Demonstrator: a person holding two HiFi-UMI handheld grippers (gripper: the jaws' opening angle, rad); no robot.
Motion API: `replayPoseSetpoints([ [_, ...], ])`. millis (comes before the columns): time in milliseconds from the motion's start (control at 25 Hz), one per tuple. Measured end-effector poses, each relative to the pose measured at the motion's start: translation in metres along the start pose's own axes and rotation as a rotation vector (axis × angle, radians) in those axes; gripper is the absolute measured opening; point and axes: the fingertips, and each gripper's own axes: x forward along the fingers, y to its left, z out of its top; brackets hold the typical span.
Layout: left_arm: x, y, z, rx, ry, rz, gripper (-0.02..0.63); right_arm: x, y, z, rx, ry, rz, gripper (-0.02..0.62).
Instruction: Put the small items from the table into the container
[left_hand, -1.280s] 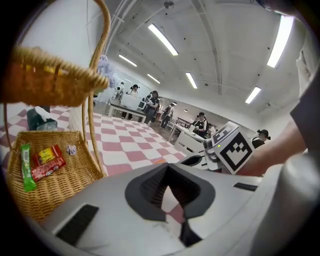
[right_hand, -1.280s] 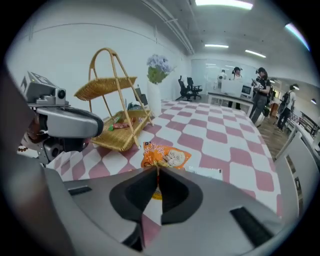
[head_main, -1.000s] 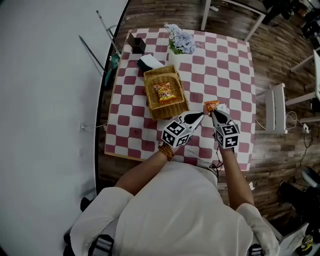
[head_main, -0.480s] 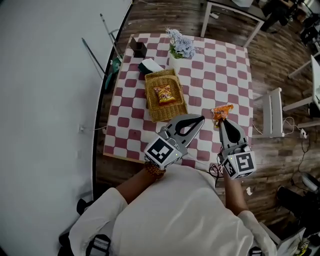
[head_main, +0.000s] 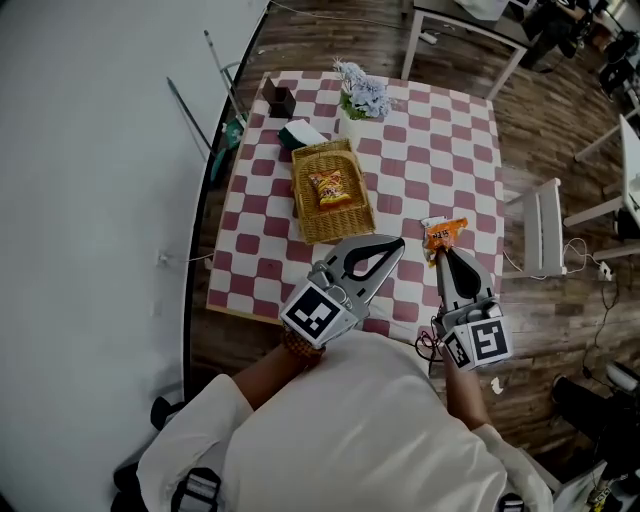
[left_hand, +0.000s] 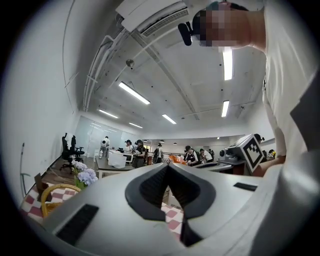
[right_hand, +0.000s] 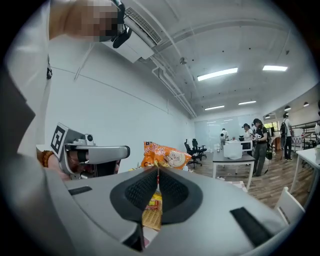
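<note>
1. The wicker basket sits ahead of the left hand-held gripper and off to its left. One orange snack packet already lies inside, so that part of the job looks done. Beyond the basket, at the far end of the bench, stand a dark box, a green-and-white pack and a flower vase. I judge that these are not meant to be moved.
2. The left hand-held gripper hangs above the near edge of the bench. Its jaws are closed together with nothing between them.
3. The right hand-held gripper is pinched on the lower edge of a second snack packet. The packet sticks up past the tips, lifted clear of the bench.
4. The basket lies to the left of this gripper and farther out, so carrying the packet across and letting it go inside are left to do. No other loose packet shows on the cloth, so this one is probably the last.
</note>
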Motion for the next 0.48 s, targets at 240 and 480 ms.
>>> replayPoseSetpoints([
  [240,-0.031,0.020,0.002,0.053,-0.032,0.078,0.029,0.020,0.032,0.000,-0.006,0.005,0.089,0.017],
  [480,-0.069,0.035,0.004,0.023,-0.014,0.186,0.029,0.044,0.074,-0.004,-0.010,0.021,0.210,0.017],
])
